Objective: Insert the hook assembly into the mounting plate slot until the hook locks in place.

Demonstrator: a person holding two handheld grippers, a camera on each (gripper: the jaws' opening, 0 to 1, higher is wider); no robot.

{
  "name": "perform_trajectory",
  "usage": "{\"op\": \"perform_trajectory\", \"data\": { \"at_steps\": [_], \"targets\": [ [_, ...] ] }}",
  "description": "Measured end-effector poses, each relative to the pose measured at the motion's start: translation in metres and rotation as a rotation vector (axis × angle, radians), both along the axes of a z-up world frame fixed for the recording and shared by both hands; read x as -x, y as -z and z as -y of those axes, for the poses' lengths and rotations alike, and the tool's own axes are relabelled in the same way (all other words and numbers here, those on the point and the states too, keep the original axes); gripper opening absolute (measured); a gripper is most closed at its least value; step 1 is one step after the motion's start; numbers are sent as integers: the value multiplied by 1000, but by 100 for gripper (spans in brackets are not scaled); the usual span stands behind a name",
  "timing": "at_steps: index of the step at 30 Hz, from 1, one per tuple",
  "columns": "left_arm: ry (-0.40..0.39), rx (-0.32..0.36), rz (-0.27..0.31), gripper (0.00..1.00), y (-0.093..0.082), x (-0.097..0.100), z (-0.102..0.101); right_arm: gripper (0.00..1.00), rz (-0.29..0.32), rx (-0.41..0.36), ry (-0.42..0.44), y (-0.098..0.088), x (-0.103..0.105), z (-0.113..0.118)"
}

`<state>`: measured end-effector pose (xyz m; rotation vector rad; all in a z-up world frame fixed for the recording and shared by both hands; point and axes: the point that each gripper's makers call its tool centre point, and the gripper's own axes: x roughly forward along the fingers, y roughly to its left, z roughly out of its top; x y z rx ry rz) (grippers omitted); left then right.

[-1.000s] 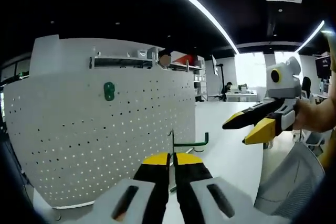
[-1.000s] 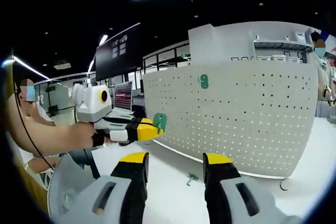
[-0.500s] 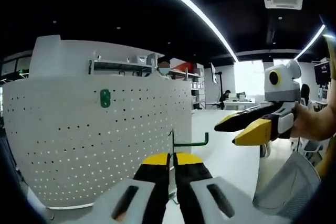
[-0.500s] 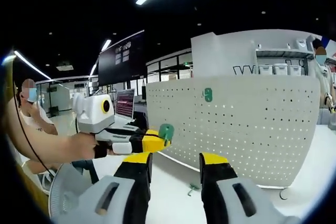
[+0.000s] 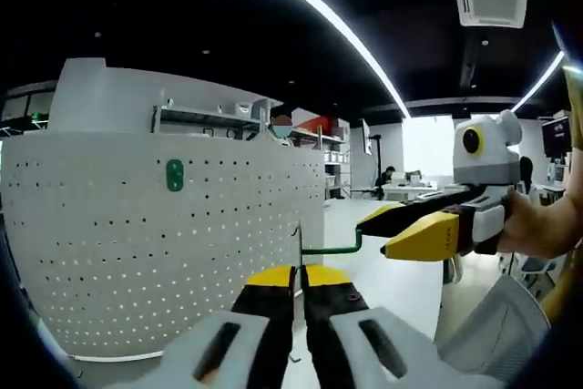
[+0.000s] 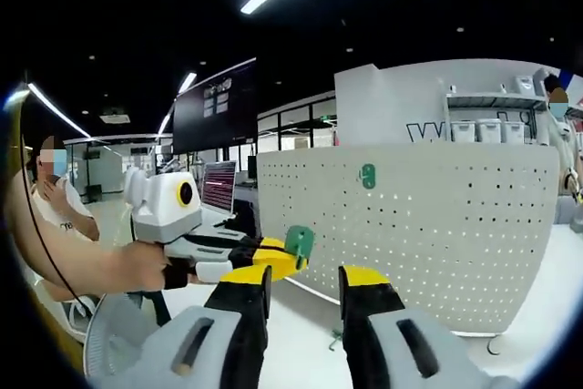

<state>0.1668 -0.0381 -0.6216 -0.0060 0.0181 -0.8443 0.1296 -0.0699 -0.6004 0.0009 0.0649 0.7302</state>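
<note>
A white pegboard [image 5: 137,261] stands upright on the table, with a small green mounting plate [image 5: 173,175] fixed high on it. My left gripper [image 5: 299,272] is shut on a green hook assembly [image 5: 314,248], whose rod points right and ends in an upturned tip. My right gripper [image 5: 401,228] comes in from the right, open, level with that tip. In the right gripper view, the pegboard [image 6: 437,243] carries the green plate [image 6: 367,175]. The left gripper [image 6: 273,257] holds the hook's green back plate [image 6: 298,243] just above my open right gripper [image 6: 305,280].
A small green piece [image 6: 335,342] lies on the white table [image 6: 301,334] between my jaws. A mesh chair back [image 5: 496,325] is at the lower right, also seen as chair back [image 6: 114,339]. A monitor [image 6: 217,187] stands behind. Shelves [image 5: 209,116] sit behind the pegboard's top.
The two grippers have drawn closer together, so the held hook now sits right over the right gripper's jaws. The right jaws have narrowed slightly. Both cameras shifted a little.
</note>
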Motion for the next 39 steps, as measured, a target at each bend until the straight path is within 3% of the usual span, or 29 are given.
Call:
{"op": "perform_trajectory", "data": {
  "at_steps": [39],
  "targets": [
    [53,116,-18,2,-11,9,8,9,71,-1,29,-11,-8,-18]
  ]
}}
